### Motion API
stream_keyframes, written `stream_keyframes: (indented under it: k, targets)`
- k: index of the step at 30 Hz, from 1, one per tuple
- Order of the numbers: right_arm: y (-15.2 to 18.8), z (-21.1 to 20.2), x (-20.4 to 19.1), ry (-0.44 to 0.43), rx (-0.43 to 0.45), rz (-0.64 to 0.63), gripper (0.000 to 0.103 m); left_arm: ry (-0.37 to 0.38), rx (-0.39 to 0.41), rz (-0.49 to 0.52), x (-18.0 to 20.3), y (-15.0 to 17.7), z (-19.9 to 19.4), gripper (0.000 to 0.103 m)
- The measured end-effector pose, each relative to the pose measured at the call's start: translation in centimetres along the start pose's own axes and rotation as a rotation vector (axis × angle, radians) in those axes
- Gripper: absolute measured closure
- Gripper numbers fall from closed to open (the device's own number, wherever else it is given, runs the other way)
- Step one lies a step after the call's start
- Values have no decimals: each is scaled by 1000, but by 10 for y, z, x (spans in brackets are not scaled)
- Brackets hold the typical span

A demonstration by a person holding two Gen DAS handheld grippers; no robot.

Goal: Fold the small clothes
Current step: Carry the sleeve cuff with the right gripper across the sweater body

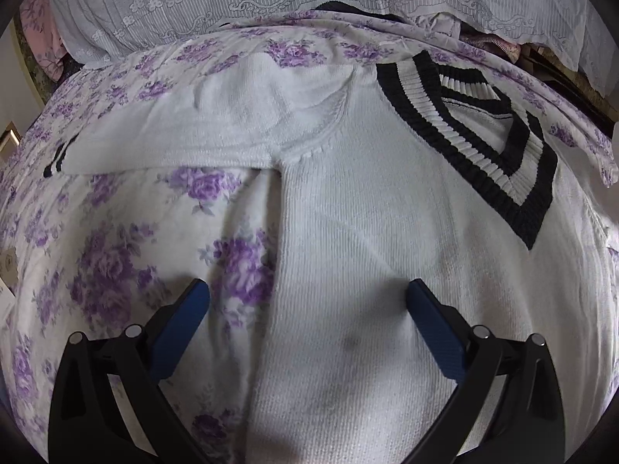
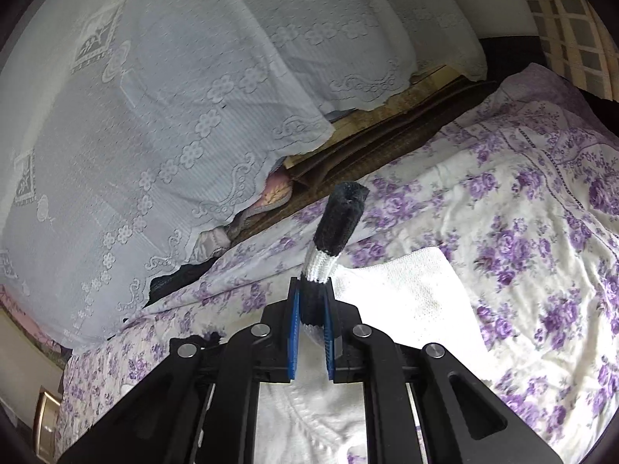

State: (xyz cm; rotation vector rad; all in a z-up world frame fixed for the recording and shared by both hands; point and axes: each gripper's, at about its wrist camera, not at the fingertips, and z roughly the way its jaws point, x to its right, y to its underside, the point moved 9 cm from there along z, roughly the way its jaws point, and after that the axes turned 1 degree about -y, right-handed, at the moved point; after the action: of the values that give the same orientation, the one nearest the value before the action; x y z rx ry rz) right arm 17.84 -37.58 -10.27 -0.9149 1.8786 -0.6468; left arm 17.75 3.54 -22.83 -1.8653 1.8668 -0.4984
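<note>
On the bed, over its purple-flowered cover, a white knitted sweater with a black-and-white striped V-neck collar is laid out flat, the collar at the far right of the left wrist view. One sleeve is stretched away to the left, its striped cuff lying at the far left edge. The left gripper is seen spread wide and released, its blue pads poised above the sweater's body near the side edge; whether the cloth is touched cannot be told.

In the right wrist view the right gripper is clenched on the other sleeve's cuff, whose black and white bands stick up beyond the pads, while the white sleeve trails down beneath it onto the bed. A lace cloth is draped over things at the far side.

The step in hand is judged to be the folding of this sleeve across the body. It would be done well if the cuff were carried low and straight over the chest, the fold line kept at the shoulder seam, and the body pinned by the left gripper so that it is not dragged. The cuff should be let go only once the sleeve lies flat and unwrinkled.
</note>
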Motion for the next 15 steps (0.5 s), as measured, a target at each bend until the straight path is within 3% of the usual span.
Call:
stream_keyframes:
  k: [6, 10, 15]
  targets:
    - [22, 3, -54, -66, -42, -77, 92, -32, 64, -40, -27, -44, -10, 4]
    - [37, 11, -82, -94, -68, -106, 92, -111, 95, -57, -53, -67, -9, 4]
    - [68, 30, -111, -110, -107, -162, 92, -100, 105, -23, -59, -82, -2, 4]
